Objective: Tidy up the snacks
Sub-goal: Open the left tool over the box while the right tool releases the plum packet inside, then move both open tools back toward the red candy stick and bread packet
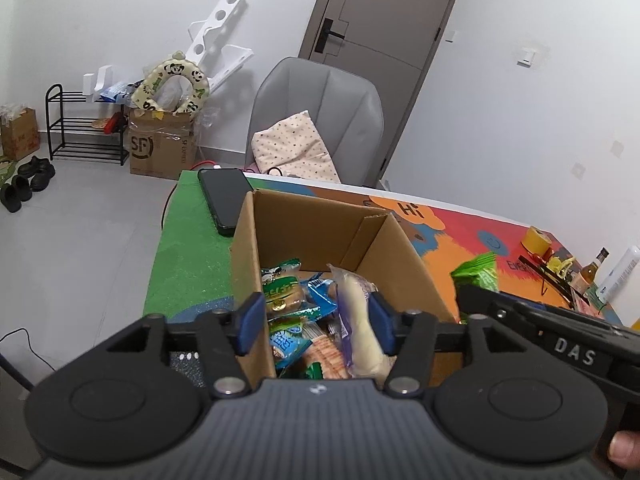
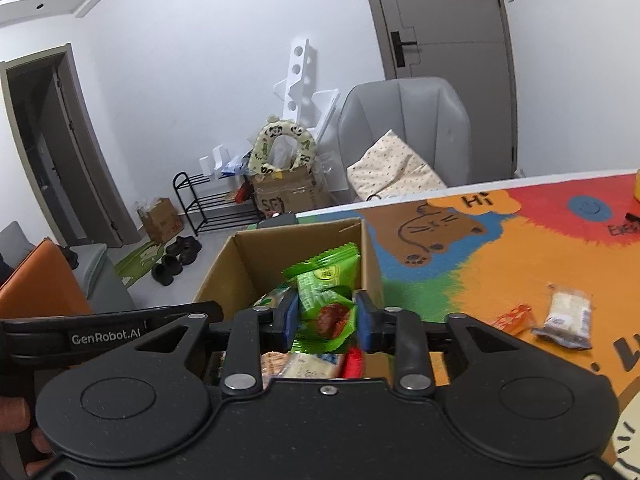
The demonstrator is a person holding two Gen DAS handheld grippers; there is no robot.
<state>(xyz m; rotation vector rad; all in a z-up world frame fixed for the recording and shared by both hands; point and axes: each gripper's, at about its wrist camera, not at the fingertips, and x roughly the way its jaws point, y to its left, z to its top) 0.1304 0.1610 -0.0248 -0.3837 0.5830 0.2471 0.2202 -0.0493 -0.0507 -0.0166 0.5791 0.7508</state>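
Left jaws (image 1: 318, 322) wide apart above box (image 1: 404, 256) | right jaws (image 2: 326, 316) pinching green snack (image 2: 324, 300)

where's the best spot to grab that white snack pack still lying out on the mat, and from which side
Take the white snack pack across its short width, at the middle of the body, coming straight down from above. It lies flat on the mat with bare space on both long sides, and its crimped ends look too thin to hold. The small orange packet lies just left, so keep the fingers clear of it.

Both tongs are black plastic with round discs, silver screws and blue pads (image 1: 250, 322). The right tongs (image 2: 326, 320) show "GenRobot.AI" in white letters on their neighbour. The left tongs (image 1: 316, 324) have a grey ribbed body.
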